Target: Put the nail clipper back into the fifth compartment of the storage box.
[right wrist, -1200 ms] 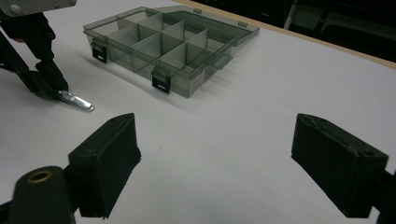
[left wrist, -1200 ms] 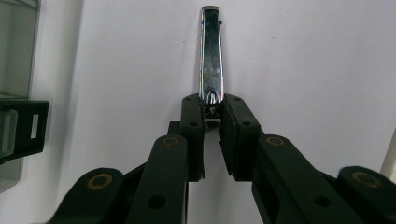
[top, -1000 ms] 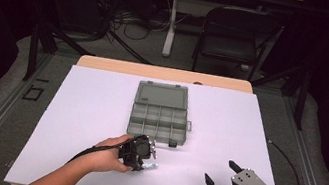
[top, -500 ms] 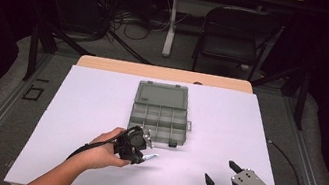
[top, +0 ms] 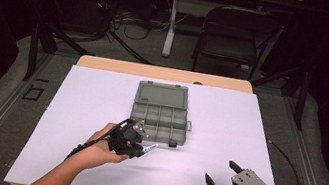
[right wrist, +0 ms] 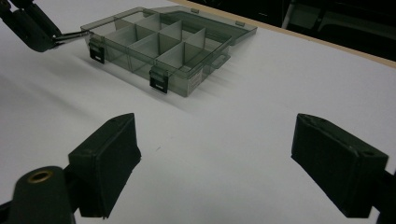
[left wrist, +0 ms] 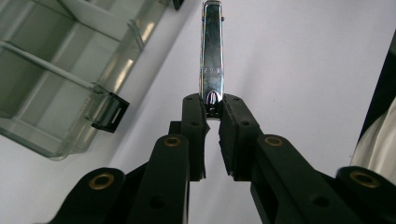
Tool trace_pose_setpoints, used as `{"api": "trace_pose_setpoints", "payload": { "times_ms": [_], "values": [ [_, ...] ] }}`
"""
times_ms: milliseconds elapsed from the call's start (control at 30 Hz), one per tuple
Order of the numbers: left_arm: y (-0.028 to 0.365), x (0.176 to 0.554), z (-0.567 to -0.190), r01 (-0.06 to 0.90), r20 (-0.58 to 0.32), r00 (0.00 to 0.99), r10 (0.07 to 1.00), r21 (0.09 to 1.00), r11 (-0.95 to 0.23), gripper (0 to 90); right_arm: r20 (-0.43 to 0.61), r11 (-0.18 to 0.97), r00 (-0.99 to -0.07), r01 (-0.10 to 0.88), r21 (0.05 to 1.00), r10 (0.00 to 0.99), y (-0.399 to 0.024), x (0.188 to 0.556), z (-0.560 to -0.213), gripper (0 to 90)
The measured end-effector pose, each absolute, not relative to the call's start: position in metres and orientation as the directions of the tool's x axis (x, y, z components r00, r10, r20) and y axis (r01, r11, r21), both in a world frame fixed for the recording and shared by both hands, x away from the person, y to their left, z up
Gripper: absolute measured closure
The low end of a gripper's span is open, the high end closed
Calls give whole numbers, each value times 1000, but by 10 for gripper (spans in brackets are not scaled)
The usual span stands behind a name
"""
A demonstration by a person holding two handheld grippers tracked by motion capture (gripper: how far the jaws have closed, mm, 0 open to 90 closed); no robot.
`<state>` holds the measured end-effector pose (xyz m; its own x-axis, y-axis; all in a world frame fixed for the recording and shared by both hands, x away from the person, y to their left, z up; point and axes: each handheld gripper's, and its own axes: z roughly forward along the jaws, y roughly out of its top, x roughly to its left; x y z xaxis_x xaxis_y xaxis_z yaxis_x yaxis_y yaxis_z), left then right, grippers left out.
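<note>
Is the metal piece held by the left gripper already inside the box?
No: the metal piece juts from the shut left gripper over the white table, beside the box.

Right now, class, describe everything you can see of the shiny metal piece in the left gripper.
The metal piece is a slim, flat, chrome-bright bar, mirror-polished, with faint stamped marks. The left gripper pinches its near end; the rest juts straight out, lifted off the white table sheet, near the open organiser box but not touching it.
</note>
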<state>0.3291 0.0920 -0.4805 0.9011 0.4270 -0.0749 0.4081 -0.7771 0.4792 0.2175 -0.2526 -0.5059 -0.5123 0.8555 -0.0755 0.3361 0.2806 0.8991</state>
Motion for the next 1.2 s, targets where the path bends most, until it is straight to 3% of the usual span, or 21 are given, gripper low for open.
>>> {"api": "trace_pose_setpoints", "payload": {
  "times_ms": [433,1200],
  "values": [
    [117,329,-466,467,-104,851,515,596,-653,803,-78,281,-512,333,900,855,-253,217,-506,142],
    [134,350,-448,549,-85,762,642,611,-570,804,-78,275,-505,327,904,859,-253,217,-504,142]
  ]
}}
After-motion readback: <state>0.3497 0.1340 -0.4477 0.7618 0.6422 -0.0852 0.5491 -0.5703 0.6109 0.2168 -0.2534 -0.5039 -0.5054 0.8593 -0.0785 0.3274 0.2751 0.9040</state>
